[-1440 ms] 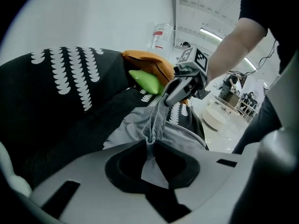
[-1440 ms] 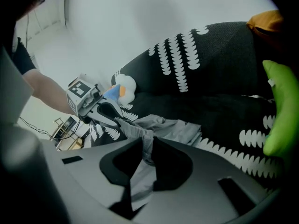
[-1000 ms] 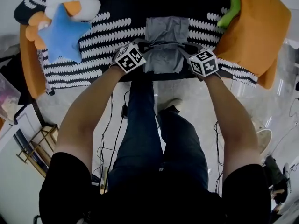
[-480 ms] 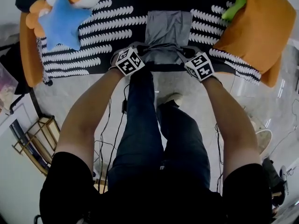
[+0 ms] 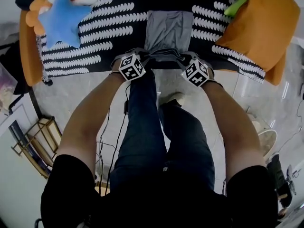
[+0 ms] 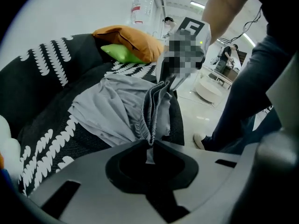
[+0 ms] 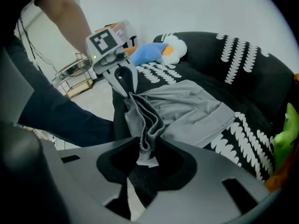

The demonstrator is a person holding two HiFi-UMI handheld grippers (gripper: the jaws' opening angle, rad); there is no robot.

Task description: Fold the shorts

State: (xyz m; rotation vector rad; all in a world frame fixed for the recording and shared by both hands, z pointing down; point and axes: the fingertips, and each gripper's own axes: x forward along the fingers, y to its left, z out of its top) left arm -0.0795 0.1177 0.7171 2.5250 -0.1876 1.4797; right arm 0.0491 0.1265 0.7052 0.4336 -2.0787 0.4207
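The grey shorts (image 5: 168, 30) lie on a black cover with white leaf marks (image 5: 95, 37), legs pointing away from me. Their gathered waistband hangs at the near edge, bunched between both grippers. My left gripper (image 5: 147, 58) is shut on the waistband's left end (image 6: 154, 111), and its jaws have just been closing on the cloth. My right gripper (image 5: 183, 59) holds the right end (image 7: 147, 120). Its jaws have just been opening, with the bunched band and a white label still between them. The left gripper view shows its own tips (image 6: 152, 141) pinching the folds. The right gripper view shows the same at its tips (image 7: 148, 141).
A blue star cushion (image 5: 59, 20) lies at the far left and an orange cushion (image 5: 263, 25) with a green plush (image 5: 237, 1) at the far right. My legs stand against the near edge. A wooden rack (image 5: 33, 144) sits on the floor at the left.
Both grippers have drawn back toward me and come closer together, bringing the waistband to the near edge. The right gripper has rolled.
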